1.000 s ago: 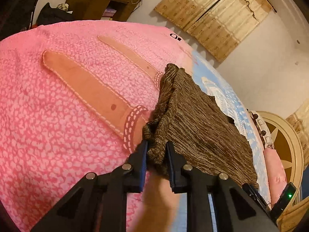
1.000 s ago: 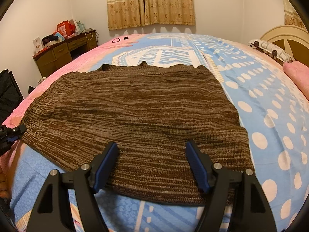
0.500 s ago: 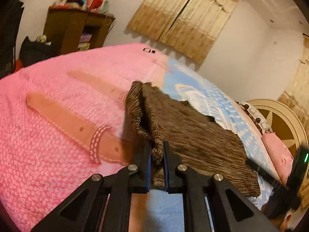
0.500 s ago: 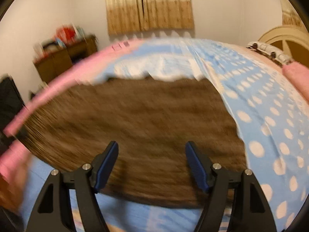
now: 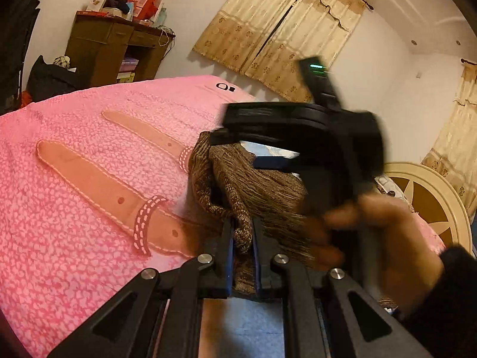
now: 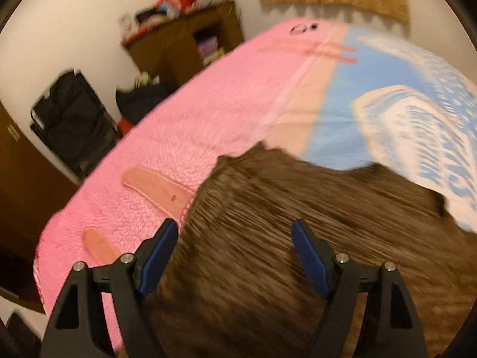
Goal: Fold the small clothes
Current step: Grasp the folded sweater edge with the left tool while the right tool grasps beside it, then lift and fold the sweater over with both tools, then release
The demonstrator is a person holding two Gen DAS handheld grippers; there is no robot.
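A brown knit garment lies on the bed, partly on the pink blanket, partly on the blue cover. My left gripper is shut on a bunched edge of the brown garment and holds it lifted off the blanket. My right gripper is open and empty, hovering over the garment's left part; the view is blurred by motion. In the left wrist view the right gripper's body and the hand holding it cross just above the garment and hide its far part.
The pink blanket with peach strap patterns covers the bed's left side; the blue patterned cover lies to the right. A brown cabinet and dark bags stand by the wall. A cream headboard is at right.
My right gripper has swung left across the garment towards the left gripper and now appears in the left wrist view. The left gripper still holds the lifted edge.
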